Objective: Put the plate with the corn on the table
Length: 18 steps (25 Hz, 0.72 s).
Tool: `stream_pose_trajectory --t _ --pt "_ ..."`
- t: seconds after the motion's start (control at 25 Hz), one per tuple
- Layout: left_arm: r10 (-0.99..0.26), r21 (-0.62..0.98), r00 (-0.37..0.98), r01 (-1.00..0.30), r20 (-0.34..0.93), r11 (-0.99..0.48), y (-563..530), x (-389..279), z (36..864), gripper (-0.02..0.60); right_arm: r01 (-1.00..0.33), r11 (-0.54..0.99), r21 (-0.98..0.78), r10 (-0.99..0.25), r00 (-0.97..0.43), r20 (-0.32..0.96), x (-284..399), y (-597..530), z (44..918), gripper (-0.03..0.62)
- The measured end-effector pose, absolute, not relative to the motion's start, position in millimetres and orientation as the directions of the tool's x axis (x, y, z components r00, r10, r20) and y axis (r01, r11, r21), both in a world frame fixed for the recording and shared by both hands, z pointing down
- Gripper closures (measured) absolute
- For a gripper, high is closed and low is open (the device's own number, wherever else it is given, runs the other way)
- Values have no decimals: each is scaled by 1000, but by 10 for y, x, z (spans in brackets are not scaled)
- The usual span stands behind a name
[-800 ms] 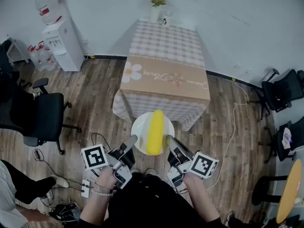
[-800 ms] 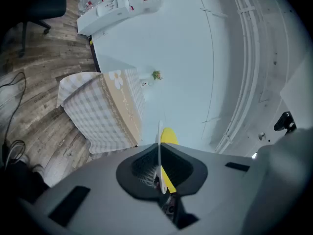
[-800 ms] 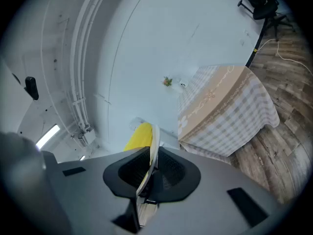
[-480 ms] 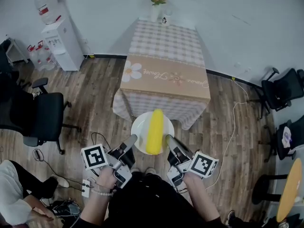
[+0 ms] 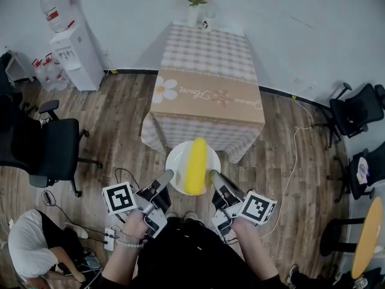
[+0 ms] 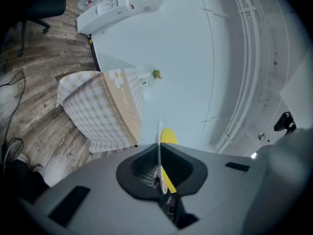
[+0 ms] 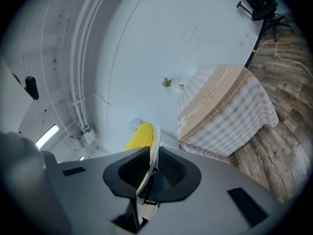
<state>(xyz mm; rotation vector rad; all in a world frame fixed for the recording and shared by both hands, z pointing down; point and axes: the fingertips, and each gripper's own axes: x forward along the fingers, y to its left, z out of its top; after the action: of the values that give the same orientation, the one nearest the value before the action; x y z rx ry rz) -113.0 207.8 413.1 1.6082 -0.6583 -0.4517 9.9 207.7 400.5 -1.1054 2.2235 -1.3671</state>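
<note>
Head view: I judge carry step in hand, plate [image 5: 175,161] in air, short of table [image 5: 207,95] at 12 o'clock. Left gripper [image 5: 166,175] clamped tight on rim at 8, right gripper [image 5: 213,174] on rim at 4. Corn [image 5: 195,164] lies lengthwise on plate. Next I need: go forward, keep plate level, lower onto tabletop

Cloth-covered table [image 5: 207,56] with flower vase [image 5: 193,15]

Office-like room, water dispenser [image 5: 72,50] at 10 o'clock, black swivel chair [image 5: 51,143] at 9 o'clock, cloth-covered table [image 5: 207,95] with flower vase [image 5: 195,8] at 12 o'clock, wood-plank floor [image 5: 114,113]
</note>
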Motion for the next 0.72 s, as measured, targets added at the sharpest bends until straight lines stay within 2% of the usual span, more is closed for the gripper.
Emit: stream_pose_trajectory --t 0.72 --pt "-666 985 742 -156 71 -68 2235 -936 4091 560 -440 262 -859 -732 -671 121 297 2208 3984 520"
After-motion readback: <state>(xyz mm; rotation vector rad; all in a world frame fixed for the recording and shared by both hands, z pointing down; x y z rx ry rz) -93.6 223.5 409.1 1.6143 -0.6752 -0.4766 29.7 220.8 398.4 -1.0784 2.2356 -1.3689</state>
